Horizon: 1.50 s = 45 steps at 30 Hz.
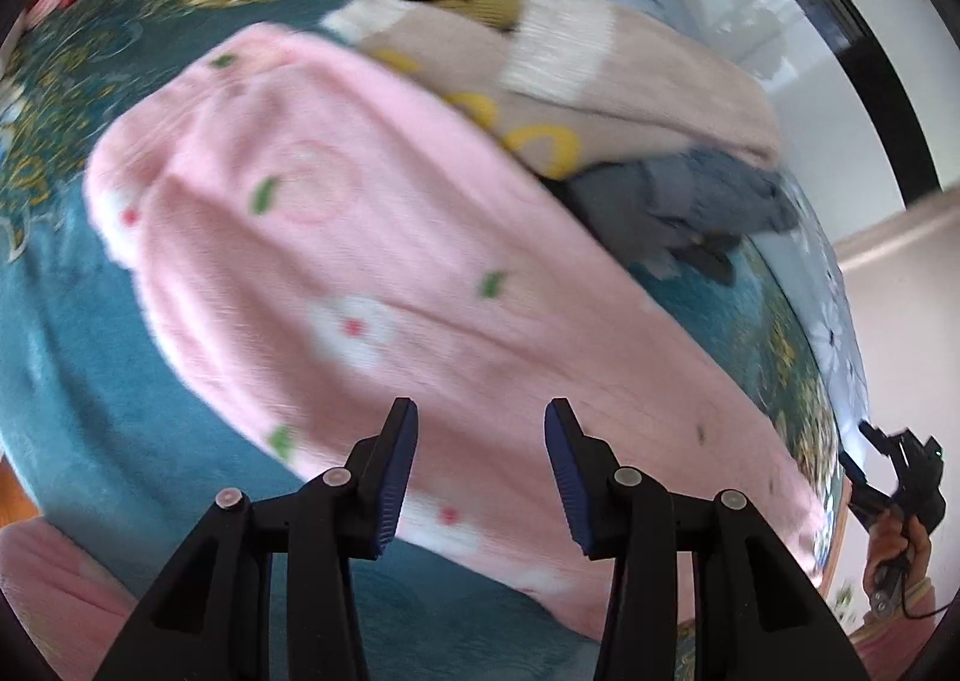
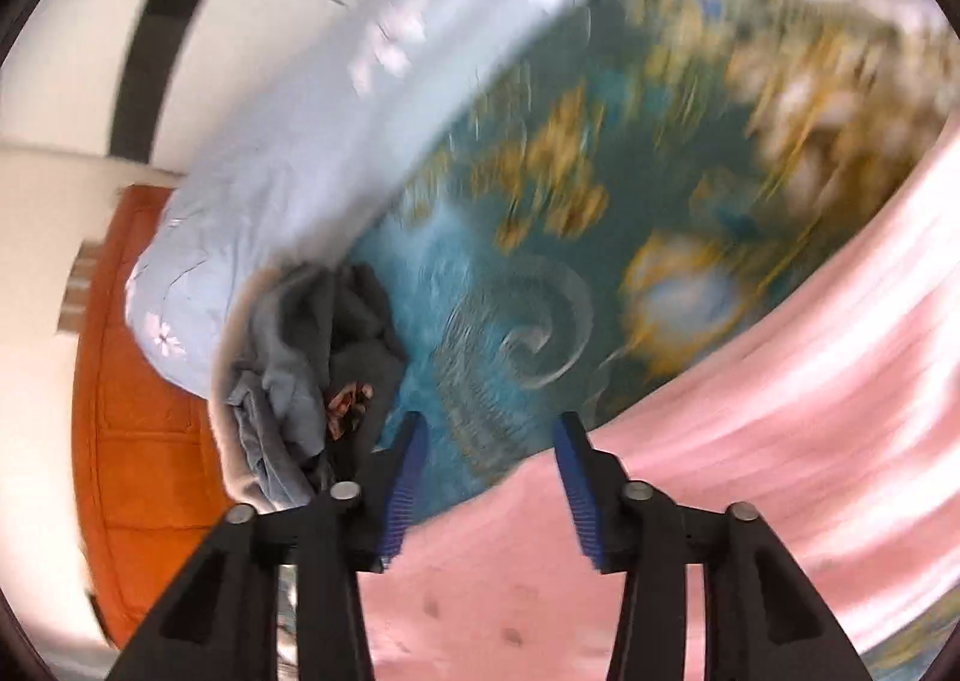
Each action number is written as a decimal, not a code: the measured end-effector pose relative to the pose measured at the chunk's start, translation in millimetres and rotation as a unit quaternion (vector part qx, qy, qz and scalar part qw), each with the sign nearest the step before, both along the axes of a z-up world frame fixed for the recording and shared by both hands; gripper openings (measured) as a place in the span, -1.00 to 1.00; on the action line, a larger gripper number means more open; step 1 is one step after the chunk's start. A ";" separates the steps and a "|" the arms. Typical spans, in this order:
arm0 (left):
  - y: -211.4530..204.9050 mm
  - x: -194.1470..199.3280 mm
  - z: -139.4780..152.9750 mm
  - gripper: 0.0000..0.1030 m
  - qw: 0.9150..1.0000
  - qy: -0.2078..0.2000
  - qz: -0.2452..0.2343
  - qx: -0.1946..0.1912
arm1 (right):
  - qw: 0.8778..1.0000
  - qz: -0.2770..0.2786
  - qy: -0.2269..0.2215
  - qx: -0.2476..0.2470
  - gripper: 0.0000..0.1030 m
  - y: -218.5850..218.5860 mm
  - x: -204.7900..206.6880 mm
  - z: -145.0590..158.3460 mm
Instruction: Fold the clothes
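A pink garment with white flowers (image 1: 360, 273) lies spread across a teal patterned bedspread (image 1: 66, 333). My left gripper (image 1: 480, 429) hovers above its near edge, open, nothing between the blue pads. In the right wrist view the same pink garment (image 2: 750, 471) fills the lower right, blurred. My right gripper (image 2: 492, 441) stands open over the garment's edge and the bedspread (image 2: 540, 261), holding nothing. The right gripper (image 1: 870, 459), held in a hand, also shows at the far right of the left wrist view.
A beige sweater with yellow rings (image 1: 570, 99) and a grey bundle of clothes (image 1: 690, 201) lie behind the pink garment. A pale blue duvet (image 2: 288, 153) runs along the bed's edge by the grey bundle (image 2: 312, 357). An orange wooden door (image 2: 144, 381) stands beyond.
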<state>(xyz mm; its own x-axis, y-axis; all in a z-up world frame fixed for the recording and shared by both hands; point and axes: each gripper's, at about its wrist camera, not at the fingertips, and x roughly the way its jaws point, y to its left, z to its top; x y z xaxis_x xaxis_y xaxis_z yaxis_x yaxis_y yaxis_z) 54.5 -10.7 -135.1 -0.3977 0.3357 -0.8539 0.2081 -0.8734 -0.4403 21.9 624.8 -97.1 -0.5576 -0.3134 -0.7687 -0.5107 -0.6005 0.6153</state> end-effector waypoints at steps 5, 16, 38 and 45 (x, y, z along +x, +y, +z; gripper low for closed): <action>58.7 7.2 -3.6 -0.13 0.996 -0.013 -0.087 -0.031 | 0.999 0.003 -0.016 0.051 -0.04 65.5 81.7 16.9; 107.6 10.8 -32.4 -0.13 0.974 -0.061 -0.174 -0.135 | 0.980 -0.173 -0.090 0.033 -0.04 167.3 217.5 -40.0; 92.3 6.0 -29.5 -0.13 0.978 -0.056 -0.155 -0.127 | 0.964 -0.262 -0.045 -0.027 -0.54 176.0 215.0 -80.0; 77.2 6.4 -17.6 -0.13 0.988 -0.034 -0.122 -0.083 | 0.968 -0.250 0.012 0.002 -0.71 151.1 188.0 -23.4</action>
<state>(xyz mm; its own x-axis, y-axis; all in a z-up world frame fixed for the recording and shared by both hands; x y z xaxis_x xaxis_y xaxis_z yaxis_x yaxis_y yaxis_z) 60.9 66.5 -152.7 -0.2625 0.2686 -0.9268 0.0056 -0.9600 -0.2799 209.9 775.9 -120.5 -0.6562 0.0030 -0.7546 -0.7242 -0.2833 0.6286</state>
